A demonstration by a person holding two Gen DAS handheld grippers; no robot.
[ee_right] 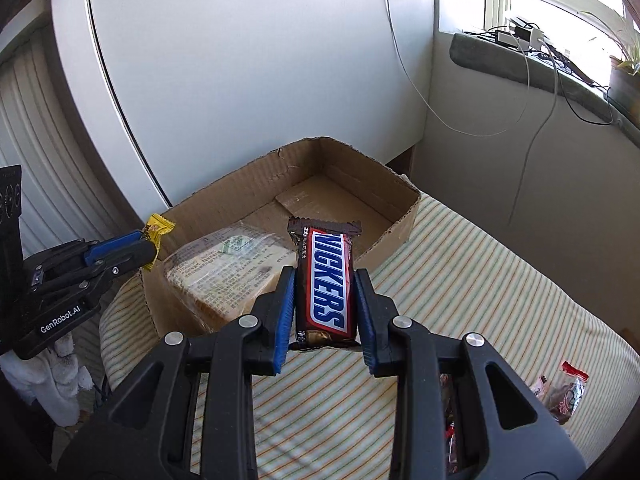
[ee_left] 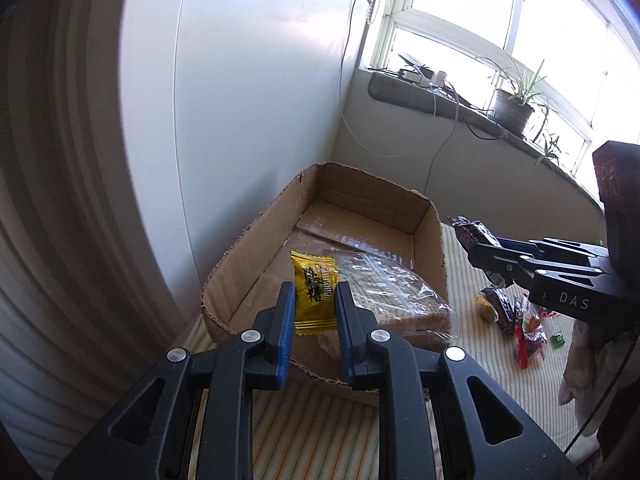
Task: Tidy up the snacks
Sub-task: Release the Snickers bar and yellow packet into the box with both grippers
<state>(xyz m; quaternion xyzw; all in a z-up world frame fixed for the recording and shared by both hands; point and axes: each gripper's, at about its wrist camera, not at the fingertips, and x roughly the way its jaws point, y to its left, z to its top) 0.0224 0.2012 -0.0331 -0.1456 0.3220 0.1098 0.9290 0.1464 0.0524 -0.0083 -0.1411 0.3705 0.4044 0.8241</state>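
Where cardboard box (ee_right: 224, 196) gapes, clear-wrapped packet (ee_right: 224, 264) inside.

The cardboard box (ee_right: 248, 200) is open on top, and its far half is bare floor, so there's plenty of room to come in there. The near half is taken up by a clear-wrapped packet (ee_right: 224, 268) (pretty bulky). A wall (ee_left: 248, 80) stands right behind the box. The striped cloth (ee_right: 480, 280) beside it is mostly free.

Yellow candy packet (ee_left: 315, 293) and Snickers bar (ee_right: 326, 284) held above cardboard box (ee_right: 248, 188).
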